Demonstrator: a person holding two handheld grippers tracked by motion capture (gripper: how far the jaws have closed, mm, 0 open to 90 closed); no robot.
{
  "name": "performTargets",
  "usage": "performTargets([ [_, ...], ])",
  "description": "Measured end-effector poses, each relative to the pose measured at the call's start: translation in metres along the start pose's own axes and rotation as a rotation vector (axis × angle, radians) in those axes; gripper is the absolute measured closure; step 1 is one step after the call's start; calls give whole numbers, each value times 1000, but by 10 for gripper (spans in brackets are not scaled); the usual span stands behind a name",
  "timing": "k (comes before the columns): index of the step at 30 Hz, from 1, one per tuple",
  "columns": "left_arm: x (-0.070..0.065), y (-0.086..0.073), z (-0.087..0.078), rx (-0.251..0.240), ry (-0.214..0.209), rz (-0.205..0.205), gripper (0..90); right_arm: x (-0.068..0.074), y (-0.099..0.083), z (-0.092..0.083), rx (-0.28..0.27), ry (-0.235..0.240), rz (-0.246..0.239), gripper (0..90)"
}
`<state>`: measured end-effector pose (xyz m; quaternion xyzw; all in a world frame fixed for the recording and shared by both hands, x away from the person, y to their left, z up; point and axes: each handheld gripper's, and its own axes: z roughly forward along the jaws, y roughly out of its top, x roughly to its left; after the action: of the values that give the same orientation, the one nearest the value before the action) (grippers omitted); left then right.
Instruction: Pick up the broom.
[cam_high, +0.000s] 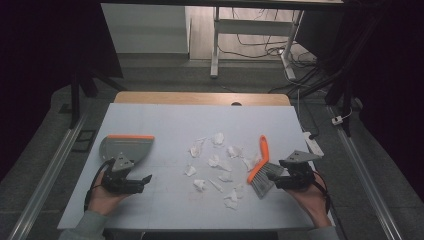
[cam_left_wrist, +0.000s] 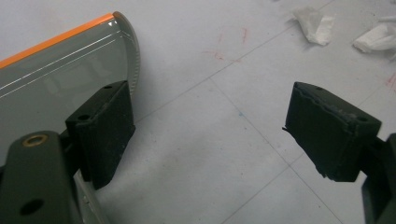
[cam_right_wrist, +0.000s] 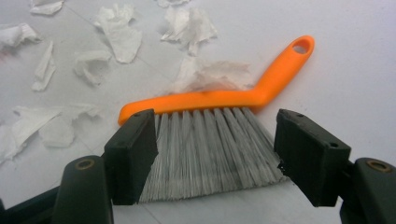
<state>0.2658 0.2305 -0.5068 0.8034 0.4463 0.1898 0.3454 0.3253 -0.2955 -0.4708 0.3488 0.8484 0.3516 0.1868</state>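
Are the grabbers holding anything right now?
No, nothing is held. The right gripper stands open around the brush's grey bristles; the left gripper is open beside the dustpan.

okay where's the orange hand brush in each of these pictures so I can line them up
High view: the brush lies right of centre on the table, bristles toward the right gripper.
Right gripper view: it lies across the middle, bristles between the open jaws.
Left gripper view: not in it.
Shared landmark: the torn paper scraps beside the brush, at upper left in the right gripper view.
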Motion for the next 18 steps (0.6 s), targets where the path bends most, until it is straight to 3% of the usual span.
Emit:
performTargets([
  [8, 0, 0, -1, -2, -9, -6, 163, -12, 23, 5, 61, -26, 82, 312],
  [13, 0, 0, -1, 0, -14, -1, 164, -22, 55, 25, 210, -44, 134, 315],
  [15, -2, 0, -1, -1, -14, 6, 164, -24, 59, 29, 231, -51, 140, 317],
  [18, -3, 0, -1, 0, -15, 11, 164, -31, 74, 44, 306, -82, 192, 324],
])
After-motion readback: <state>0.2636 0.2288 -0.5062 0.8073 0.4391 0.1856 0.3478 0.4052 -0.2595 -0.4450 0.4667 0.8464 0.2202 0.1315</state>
